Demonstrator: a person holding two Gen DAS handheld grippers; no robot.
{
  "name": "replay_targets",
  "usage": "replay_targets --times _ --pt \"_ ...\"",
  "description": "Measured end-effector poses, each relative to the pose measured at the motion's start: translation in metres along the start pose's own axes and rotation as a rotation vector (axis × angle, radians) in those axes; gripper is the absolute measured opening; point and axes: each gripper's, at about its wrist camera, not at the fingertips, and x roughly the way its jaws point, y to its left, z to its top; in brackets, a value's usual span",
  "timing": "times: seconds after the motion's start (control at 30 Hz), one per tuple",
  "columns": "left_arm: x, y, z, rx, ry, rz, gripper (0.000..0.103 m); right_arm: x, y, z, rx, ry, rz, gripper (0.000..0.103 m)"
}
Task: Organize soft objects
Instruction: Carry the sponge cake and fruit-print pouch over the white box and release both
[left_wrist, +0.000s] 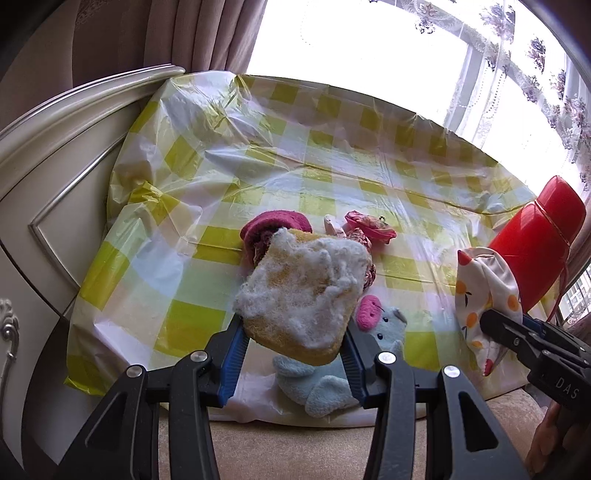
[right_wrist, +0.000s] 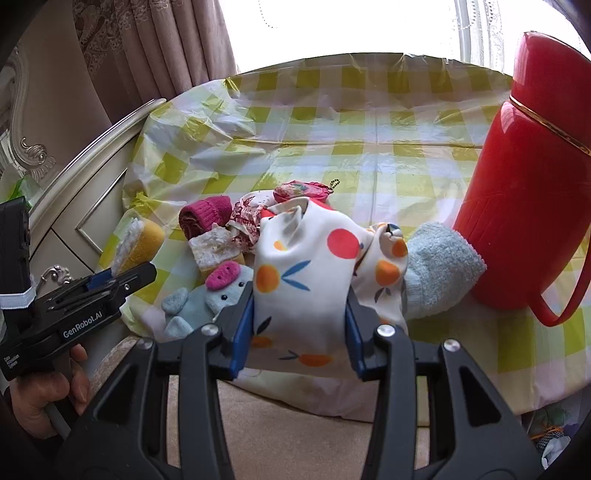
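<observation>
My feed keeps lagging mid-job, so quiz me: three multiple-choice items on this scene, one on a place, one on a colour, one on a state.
1. Where does the thermos stand?
A. on the checked tablecloth, right of the soft things
B. on the floor
C. on the windowsill

2. What colour is the plush mouse's ear?
A. green
B. pink
C. black

3. What is the left gripper doing?
A. hanging open and empty
B. gripping the thermos
C. shut on the yellow sponge

Answers:
1 A, its base sits on the cloth.
2 B, the pink ear tops a pale blue body.
3 C, both blue pads press the sponge's sides.
</observation>
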Motion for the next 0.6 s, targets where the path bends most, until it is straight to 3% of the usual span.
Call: replay_targets --times 0.6 --pt "-0.024 -0.094 -0.029 0.151 0.032 -0.126 0.048 -0.078 -0.068 -0.041 0.102 -0.038 -0.092 0.047"
